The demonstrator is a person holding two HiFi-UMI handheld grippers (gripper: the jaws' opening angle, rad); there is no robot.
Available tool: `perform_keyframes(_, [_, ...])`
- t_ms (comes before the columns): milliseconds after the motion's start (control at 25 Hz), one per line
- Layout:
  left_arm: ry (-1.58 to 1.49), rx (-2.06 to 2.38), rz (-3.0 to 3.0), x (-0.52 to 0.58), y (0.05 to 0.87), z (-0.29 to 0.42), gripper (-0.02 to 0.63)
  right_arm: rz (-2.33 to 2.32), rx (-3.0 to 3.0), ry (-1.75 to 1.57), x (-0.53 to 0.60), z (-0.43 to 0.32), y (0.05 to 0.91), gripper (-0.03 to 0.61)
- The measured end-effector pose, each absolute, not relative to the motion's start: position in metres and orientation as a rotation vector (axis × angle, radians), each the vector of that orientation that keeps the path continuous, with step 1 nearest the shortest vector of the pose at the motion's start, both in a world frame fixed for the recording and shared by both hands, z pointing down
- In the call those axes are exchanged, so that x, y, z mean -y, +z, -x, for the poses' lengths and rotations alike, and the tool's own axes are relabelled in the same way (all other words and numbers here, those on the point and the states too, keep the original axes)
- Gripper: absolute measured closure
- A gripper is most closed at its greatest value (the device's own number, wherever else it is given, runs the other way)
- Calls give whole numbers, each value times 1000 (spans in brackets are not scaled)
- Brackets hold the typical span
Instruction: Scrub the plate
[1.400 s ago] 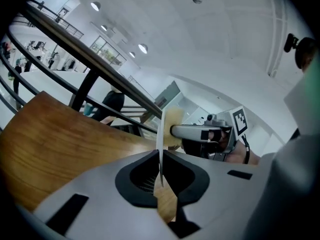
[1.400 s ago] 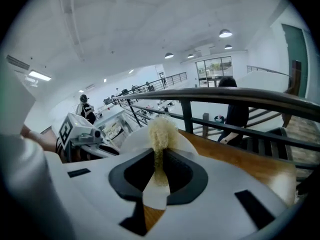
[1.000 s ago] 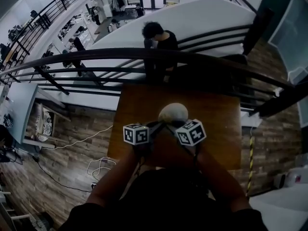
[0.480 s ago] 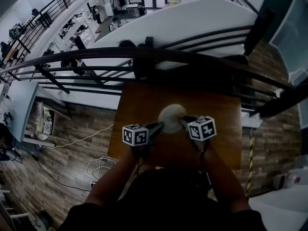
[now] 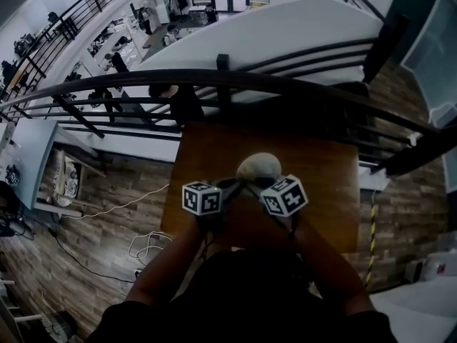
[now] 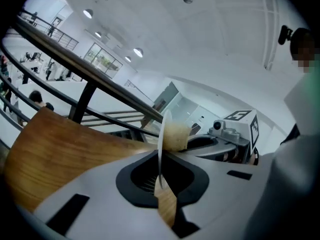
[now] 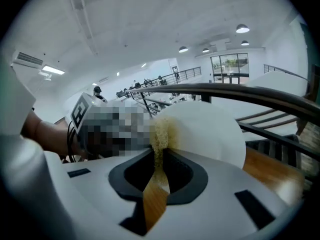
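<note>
Your left gripper (image 6: 160,178): jaws clamped on plate (image 6: 161,141) rim, plate upright, edge-on, above counter (image 5: 325,213).
Your right gripper (image 7: 159,174): jaws closed on sponge (image 7: 161,133), touching plate face on its own side.
Next stroke runs across that face.

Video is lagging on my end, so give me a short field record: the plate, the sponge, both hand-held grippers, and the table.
plate: white, tilted up over the table
left hand-held gripper: shut on the plate rim
right hand-held gripper: shut on the sponge
sponge: yellowish, against the plate face
table: wooden, below both grippers
</note>
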State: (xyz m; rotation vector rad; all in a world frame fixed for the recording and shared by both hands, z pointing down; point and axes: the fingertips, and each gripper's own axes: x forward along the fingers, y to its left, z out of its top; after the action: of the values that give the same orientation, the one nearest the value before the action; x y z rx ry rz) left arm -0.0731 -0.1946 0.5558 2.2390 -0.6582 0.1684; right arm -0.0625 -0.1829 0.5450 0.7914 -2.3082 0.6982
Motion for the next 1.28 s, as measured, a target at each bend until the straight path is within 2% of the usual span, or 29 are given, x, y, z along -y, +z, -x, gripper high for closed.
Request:
perform_keyframes(280, [215,686,-2313,204,545,96,595,-856,2206,740,187,24,574,523])
perform_keyframes(560, [304,665,-2375,199,542,88,594,-986,2195,677,218,-11,551,523])
perform_keyframes(880, [496,728,-2502,210,548,86,597,-1007,2285,584,235,-10,493,523])
perform_keyframes(1280, [796,948,-2854,243,506,100,597,-914,2383,488,242,27,423,523])
